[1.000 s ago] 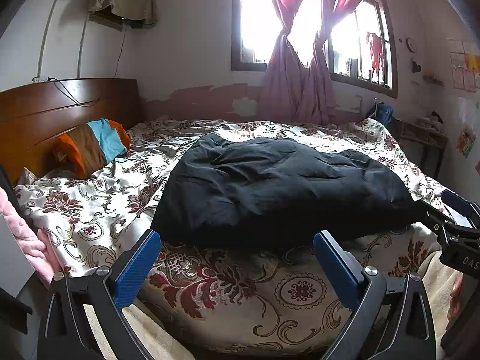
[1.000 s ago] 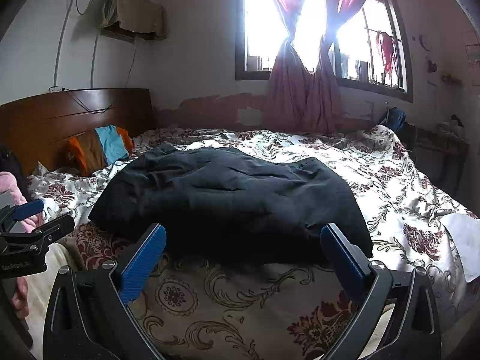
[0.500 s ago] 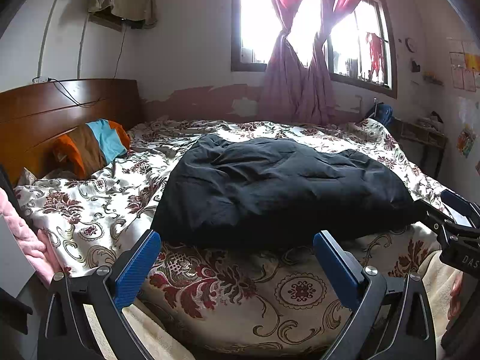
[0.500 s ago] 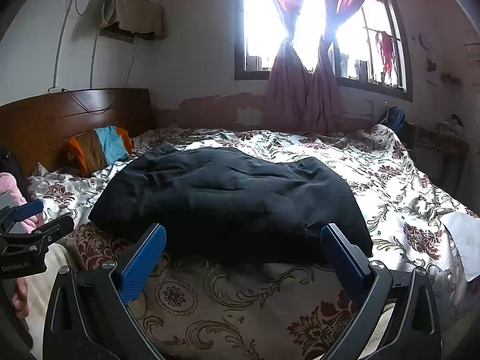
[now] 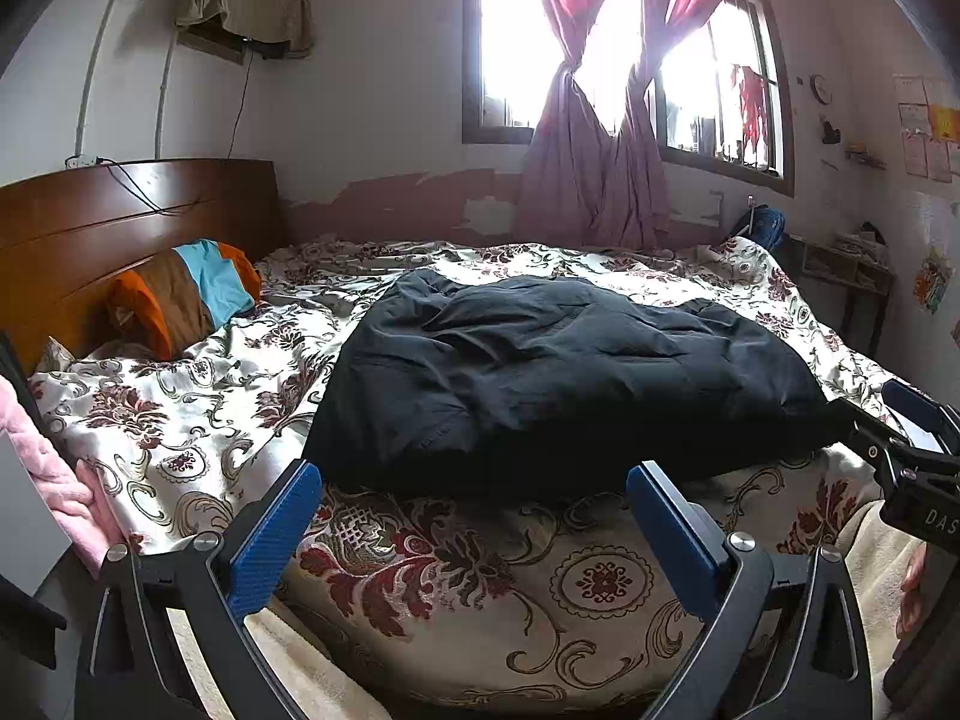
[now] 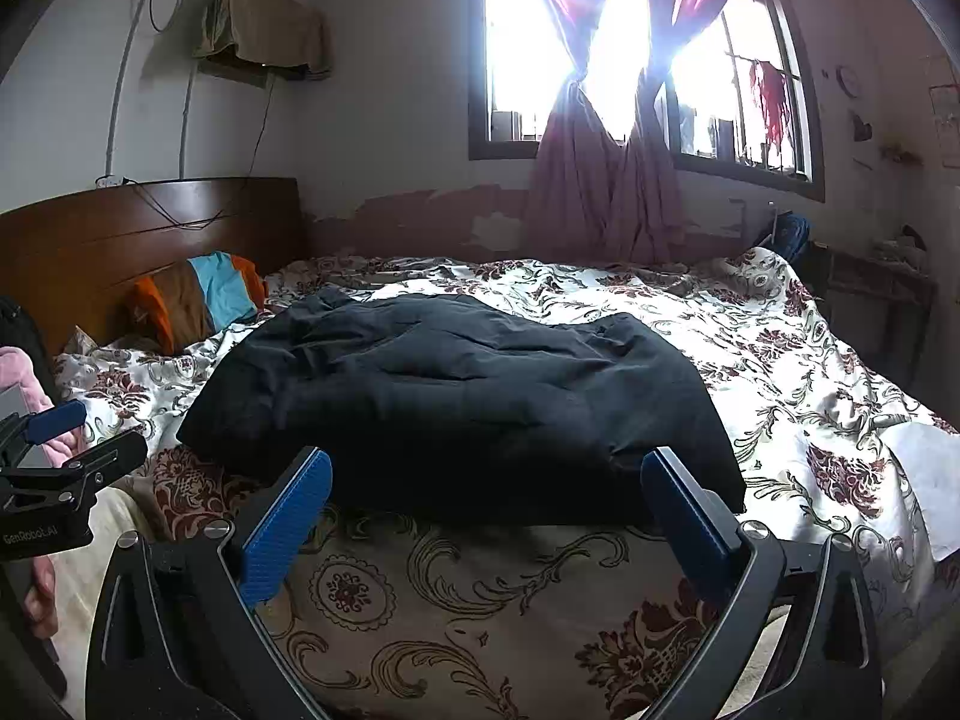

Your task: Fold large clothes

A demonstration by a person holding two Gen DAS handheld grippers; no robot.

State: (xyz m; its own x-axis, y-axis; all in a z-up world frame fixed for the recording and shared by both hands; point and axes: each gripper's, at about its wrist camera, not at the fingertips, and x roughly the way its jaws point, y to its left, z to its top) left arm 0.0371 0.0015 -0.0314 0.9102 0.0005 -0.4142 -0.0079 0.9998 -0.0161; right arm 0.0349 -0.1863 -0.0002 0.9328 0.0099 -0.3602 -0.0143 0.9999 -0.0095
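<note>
One dark garment lies bunched mid-bed on the floral bedspread, none of it held. Two grippers: left gripper is spread wide and empty, hovering just short of the garment's near edge; right gripper is likewise spread wide and empty, also at the near edge. Each shows at the rim of the other's view, cut off by the frame. One striped pillow sits against the headboard. One window has two tied curtains; the glare blows out the panes. Garment type is hard to tell: no sleeves or collar can be made out in the folds. Pink cloth at the left edge is only partly in frame.
</note>
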